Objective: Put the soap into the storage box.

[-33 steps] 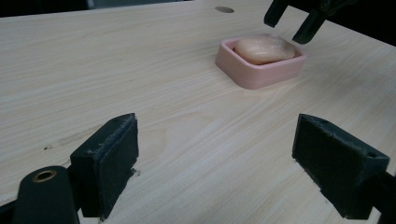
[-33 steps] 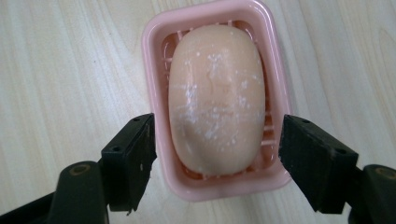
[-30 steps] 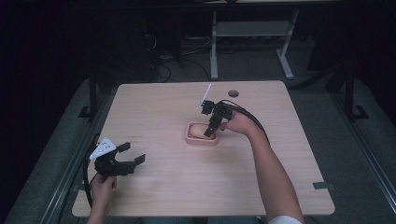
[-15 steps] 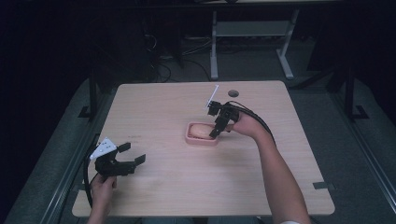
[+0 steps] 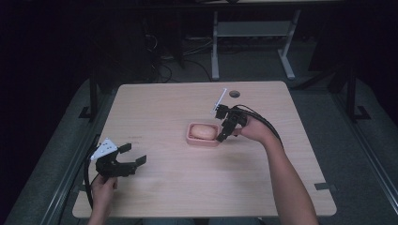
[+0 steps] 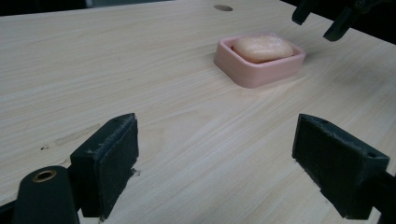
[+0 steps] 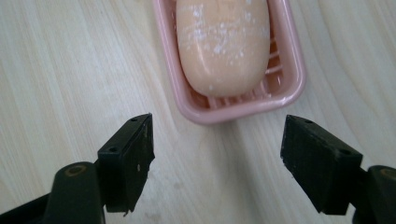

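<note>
Pink soap dish [image 5: 202, 139] sits near the middle of the wooden counter [image 5: 169, 108], slightly right of center, flat on the surface. Peach soap bar [image 5: 202, 131] lies inside it, lengthwise, resting on the ribbed floor of the dish; white flecks on its top face in the right gripper view. Right gripper [image 5: 224, 131] is just off the dish's right end, tilted down toward it, held in the person's right hand [image 5: 253, 131]. Its fingers [image 7: 127, 161] are spread wide, wider than the dish end, nothing between them, bare counter under the gap; dish rim [image 7: 233, 112] just ahead of the tips, not touching. Left gripper [image 5: 135, 157] is at the near-left part of the counter, well apart from the dish, held low in the left hand [image 5: 102, 187]. Its fingers [image 6: 107, 163] are also wide open and empty, pointing across the counter toward the dish [image 6: 259, 63], with the soap [image 6: 262, 47] seen past them and the right gripper's finger tips at the top right of that view. Small round hole [image 5: 234, 94] in the counter near the far edge, behind the right gripper.
</note>
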`<state>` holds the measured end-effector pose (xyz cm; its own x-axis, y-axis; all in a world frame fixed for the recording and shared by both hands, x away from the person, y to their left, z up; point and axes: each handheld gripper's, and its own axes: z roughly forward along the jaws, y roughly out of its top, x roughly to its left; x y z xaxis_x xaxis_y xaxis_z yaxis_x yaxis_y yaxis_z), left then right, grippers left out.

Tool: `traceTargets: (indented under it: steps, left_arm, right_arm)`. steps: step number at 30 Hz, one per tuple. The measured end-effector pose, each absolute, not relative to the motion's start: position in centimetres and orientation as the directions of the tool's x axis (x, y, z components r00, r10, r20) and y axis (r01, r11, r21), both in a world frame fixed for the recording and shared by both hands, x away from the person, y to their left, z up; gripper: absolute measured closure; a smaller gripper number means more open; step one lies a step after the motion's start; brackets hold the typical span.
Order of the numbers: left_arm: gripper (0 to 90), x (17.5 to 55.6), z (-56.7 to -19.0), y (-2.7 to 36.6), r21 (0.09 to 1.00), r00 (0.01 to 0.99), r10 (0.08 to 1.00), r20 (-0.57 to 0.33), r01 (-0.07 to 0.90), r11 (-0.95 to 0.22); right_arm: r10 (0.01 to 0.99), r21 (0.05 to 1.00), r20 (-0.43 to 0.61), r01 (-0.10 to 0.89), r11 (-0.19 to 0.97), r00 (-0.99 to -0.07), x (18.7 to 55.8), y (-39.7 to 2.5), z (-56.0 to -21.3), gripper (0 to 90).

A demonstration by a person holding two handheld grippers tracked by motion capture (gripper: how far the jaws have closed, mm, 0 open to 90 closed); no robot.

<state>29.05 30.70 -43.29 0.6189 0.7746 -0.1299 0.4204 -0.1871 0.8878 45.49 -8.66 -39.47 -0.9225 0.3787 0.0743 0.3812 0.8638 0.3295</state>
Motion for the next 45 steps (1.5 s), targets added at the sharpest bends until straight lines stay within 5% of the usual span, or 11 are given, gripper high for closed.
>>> traceTargets:
  steps: [45]
  left_arm:
    - [14.3, 29.1, -43.4, 30.5, 0.882, 0.623, 0.773, -0.118, 0.424, -0.207]
  right_arm:
    - [0.442, 0.399, 0.100, 0.443, 0.803, -0.891, 41.0, -14.8, -40.7, 25.2]
